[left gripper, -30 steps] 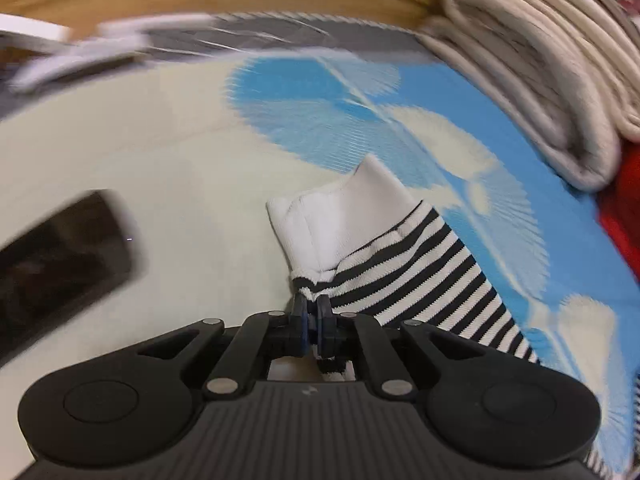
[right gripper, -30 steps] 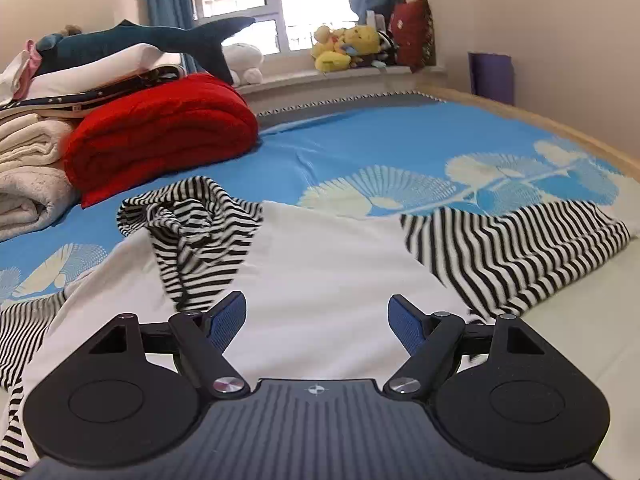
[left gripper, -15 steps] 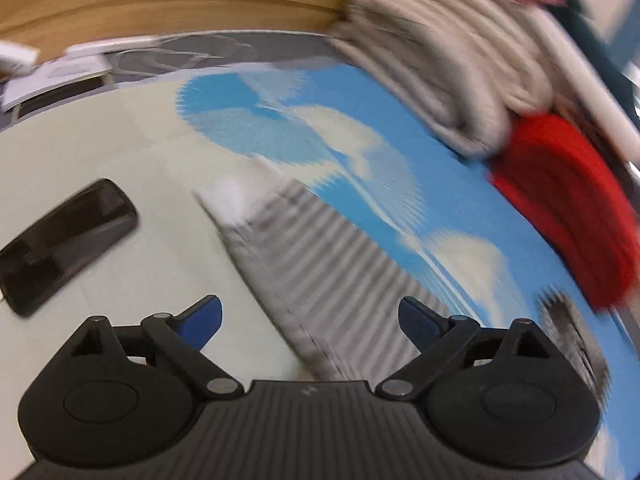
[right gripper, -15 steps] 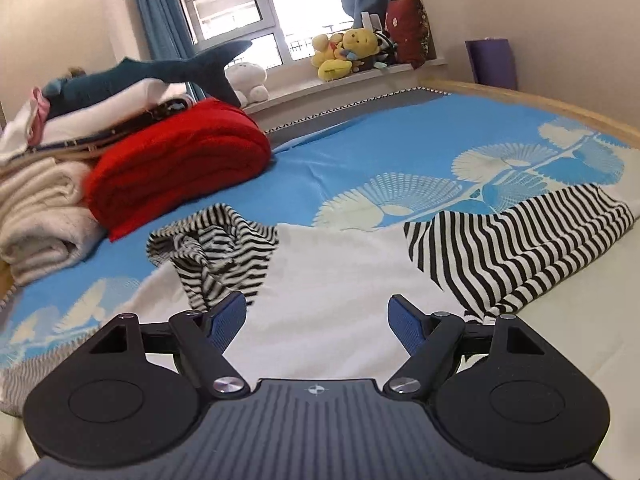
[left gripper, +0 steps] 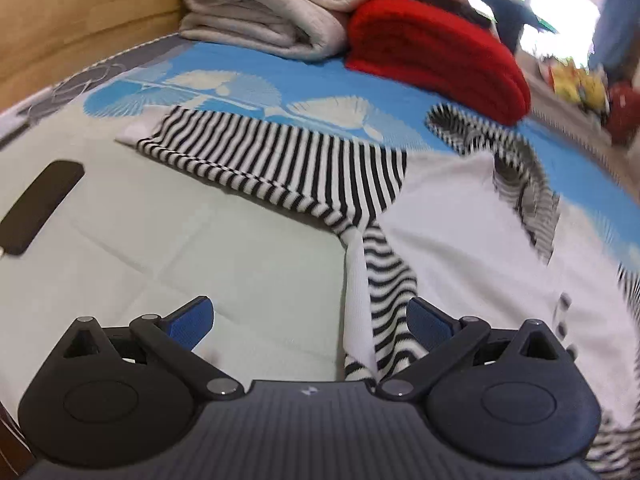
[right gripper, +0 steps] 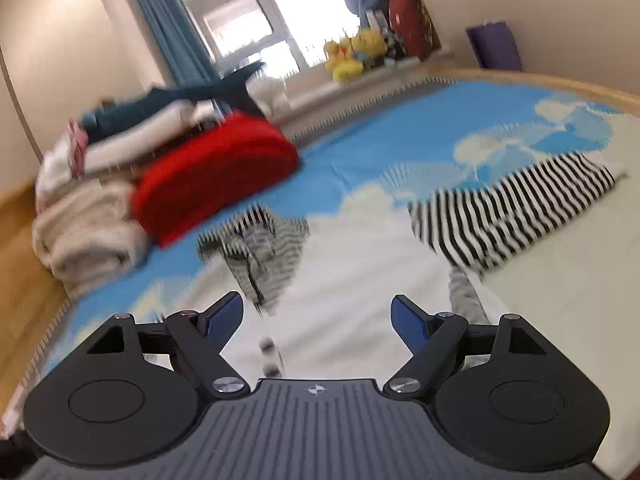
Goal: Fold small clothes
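Left wrist view: the left hand-held gripper point(left gripper: 310, 322) is seen with jaws just opened wide and holding nothing; the striped sleeve point(left gripper: 276, 160), pinched a second ago, is now laid out flat on the bed point(left gripper: 200, 240). The sleeve is judged released and spread for folding. Right wrist view: the right hand-held gripper point(right gripper: 318, 320) is held well open and empty over the shirt's white body point(right gripper: 360, 264). No brand or writing can be read.
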